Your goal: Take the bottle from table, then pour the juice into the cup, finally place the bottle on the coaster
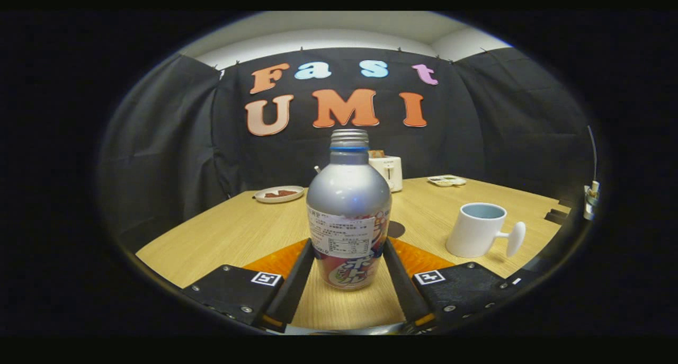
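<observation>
**Bottle Stands Framed Between the Fingers, Cup Waiting to One Side**

A hand-held gripper reaches along a light wooden table, its two black fingers spread to either side of an upright aluminium drink bottle. The bottle stands squarely between the fingers, its long axis vertical, its screw cap on and pointing straight up. The left finger's inner face runs close along one side of the bottle's lower body and the right finger along the other; both look to be at or just off the printed label, and whether they press on it cannot be told from this angle. The base of the bottle appears to rest on the table, so the lift is judged not yet made.

Just beyond the bottle, on its right side, a dark round coaster peeks out from behind its body. Farther to the bottle's right and a little ahead of the fingers stands a white cup with a knob-ended handle, open and upright. Well behind the bottle sit a white toaster, a small plate to the bottle's left and a shallow tray to its right.

The coming move turns on a straight closing of the fingers on the bottle's body, then a carry rightward to the cup.
</observation>
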Demonstrator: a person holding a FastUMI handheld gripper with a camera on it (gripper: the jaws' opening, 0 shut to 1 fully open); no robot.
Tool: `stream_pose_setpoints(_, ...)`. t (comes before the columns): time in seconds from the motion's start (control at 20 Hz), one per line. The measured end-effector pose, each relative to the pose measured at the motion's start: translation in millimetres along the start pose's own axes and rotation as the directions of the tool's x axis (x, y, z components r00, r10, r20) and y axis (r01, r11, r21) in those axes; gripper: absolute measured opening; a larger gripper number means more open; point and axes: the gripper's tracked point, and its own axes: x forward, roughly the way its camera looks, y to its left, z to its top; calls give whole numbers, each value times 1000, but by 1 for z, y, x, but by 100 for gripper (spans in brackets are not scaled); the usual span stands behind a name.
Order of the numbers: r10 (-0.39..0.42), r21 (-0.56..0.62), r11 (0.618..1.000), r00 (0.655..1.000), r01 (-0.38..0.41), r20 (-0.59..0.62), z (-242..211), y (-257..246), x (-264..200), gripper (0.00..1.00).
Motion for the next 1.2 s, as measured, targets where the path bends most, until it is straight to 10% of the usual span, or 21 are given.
stream_pose_setpoints(0.65, -49, 394, 919, 998, 29, 41, 39, -32, 30, 76)
stream_pose_setpoints(1.2, -42, 757, 653, 998, -6, 44, 46, -35, 47, 76)
